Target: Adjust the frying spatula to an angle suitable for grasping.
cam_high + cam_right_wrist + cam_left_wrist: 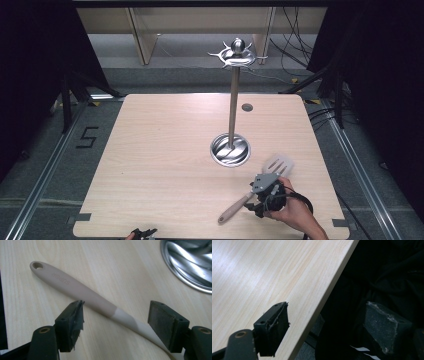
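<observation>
Down at the bottom right, our right tongs (260, 192) straddle the spatula (82, 293) handle, released, not pinching yet; it's lying flat on the tabletop (165, 150). Left tongs (142, 233) idle, spread wide, bottom edge. Hanging it on the rack (233, 100) farther up looks all still ahead.

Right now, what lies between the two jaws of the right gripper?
In the right gripper view, the spatula handle runs across the gap of the right gripper, lying on the table; the pads do not yet press it.

Beige spatula handle (75, 288), pale woodgrain table (160, 165)
</observation>
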`<state>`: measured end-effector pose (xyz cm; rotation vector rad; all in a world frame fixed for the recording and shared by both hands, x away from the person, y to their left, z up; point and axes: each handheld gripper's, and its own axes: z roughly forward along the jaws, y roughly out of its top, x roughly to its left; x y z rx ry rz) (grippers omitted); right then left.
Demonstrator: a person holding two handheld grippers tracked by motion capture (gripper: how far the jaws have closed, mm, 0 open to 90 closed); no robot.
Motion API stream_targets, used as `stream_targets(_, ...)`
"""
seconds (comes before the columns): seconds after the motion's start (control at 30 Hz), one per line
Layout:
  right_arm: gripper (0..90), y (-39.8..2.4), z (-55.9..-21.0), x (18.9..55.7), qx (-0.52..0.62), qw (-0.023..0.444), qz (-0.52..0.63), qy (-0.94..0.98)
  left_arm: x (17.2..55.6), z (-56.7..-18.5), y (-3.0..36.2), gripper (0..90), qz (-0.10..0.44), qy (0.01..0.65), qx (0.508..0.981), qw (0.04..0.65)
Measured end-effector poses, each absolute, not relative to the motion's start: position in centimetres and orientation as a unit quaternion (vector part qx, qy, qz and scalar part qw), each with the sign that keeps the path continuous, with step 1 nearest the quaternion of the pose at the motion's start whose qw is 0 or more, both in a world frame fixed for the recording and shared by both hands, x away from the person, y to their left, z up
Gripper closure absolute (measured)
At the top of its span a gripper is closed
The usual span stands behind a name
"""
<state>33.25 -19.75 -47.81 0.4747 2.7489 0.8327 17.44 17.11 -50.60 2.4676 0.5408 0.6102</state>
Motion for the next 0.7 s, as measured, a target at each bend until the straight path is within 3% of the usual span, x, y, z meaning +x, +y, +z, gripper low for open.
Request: stream_targets(0.7, 33.6, -18.2, -49.1, 34.3, 0.121, 0.074, 0.254, 0.957, 17.4, -50.6, 17.1, 19.1, 0.226, 0.200, 0.914, 0.269)
